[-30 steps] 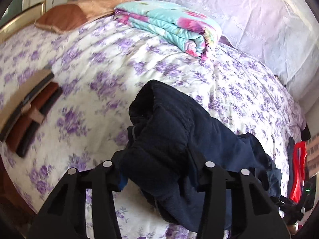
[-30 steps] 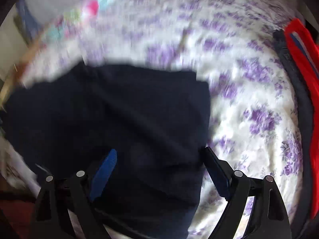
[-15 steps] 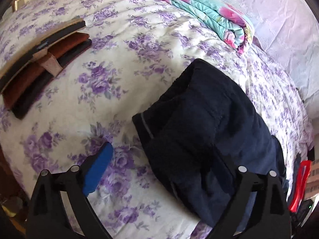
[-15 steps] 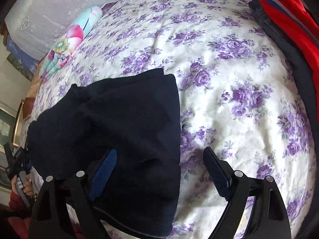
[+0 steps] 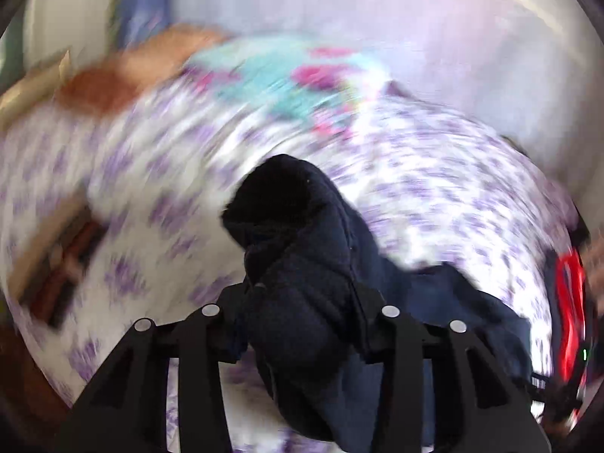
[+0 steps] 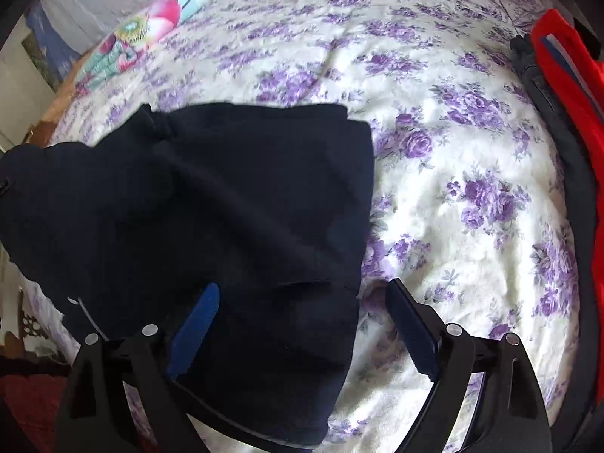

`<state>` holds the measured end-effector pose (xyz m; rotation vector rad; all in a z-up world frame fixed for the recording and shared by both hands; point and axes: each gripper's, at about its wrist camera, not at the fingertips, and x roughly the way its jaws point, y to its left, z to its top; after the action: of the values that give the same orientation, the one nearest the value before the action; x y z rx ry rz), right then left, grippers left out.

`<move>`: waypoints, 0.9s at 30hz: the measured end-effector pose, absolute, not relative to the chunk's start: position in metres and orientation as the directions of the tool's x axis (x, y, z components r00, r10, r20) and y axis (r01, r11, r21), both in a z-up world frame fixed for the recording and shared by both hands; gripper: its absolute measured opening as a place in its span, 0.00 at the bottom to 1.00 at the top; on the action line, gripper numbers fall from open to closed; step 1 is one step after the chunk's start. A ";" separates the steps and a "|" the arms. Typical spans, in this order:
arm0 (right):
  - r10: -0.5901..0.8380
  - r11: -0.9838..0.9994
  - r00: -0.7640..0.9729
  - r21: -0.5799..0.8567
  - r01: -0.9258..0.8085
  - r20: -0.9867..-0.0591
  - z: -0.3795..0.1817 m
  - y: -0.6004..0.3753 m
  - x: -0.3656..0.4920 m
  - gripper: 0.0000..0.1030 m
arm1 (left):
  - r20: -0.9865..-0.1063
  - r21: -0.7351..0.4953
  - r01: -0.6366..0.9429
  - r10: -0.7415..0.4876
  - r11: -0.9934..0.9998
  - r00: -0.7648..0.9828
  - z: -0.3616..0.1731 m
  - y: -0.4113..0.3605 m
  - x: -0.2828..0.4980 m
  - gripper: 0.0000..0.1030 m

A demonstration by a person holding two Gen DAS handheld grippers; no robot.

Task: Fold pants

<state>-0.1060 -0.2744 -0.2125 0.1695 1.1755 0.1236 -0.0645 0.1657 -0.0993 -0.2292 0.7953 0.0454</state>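
Observation:
The dark navy pants (image 6: 226, 204) lie folded on the bed's purple-flowered sheet (image 6: 472, 158). My left gripper (image 5: 302, 324) is shut on a bunched end of the pants (image 5: 298, 256) and holds it raised off the bed; the view is blurred by motion. My right gripper (image 6: 302, 324) is open just above the near end of the pants, its left blue pad (image 6: 196, 324) over the cloth and its right finger over the sheet. It holds nothing.
A folded teal and pink blanket (image 6: 158, 26) lies at the head of the bed, beside a brown pillow (image 5: 124, 71). A red and dark garment (image 6: 566, 87) lies along the right edge. Dark flat objects (image 5: 56, 275) rest at the left edge.
My left gripper was open above the flat pants half a second ago; now it has shut on an end of them and lifted it. My right gripper stays open in much the same place.

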 end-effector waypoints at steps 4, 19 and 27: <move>0.186 0.957 0.445 0.264 0.120 -0.876 -0.202 -0.316 -0.112 0.88 | -0.642 -0.078 0.153 -0.167 0.985 0.748 -0.042 0.075 -0.067 0.38; 0.254 0.796 0.560 0.499 0.341 -0.788 -0.211 -0.394 -0.177 0.88 | -0.815 -0.051 0.585 -0.373 0.809 0.444 -0.109 -0.111 -0.073 0.93; 0.386 0.794 0.581 0.579 0.185 -0.716 -0.184 -0.352 -0.133 0.88 | -0.842 -0.315 0.233 -0.384 0.920 0.378 -0.134 -0.016 -0.042 0.93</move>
<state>-0.1326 -0.3516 -0.1842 0.6682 0.9619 0.1281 -0.0419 -0.0157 -0.1343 -0.1532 1.1167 -0.3961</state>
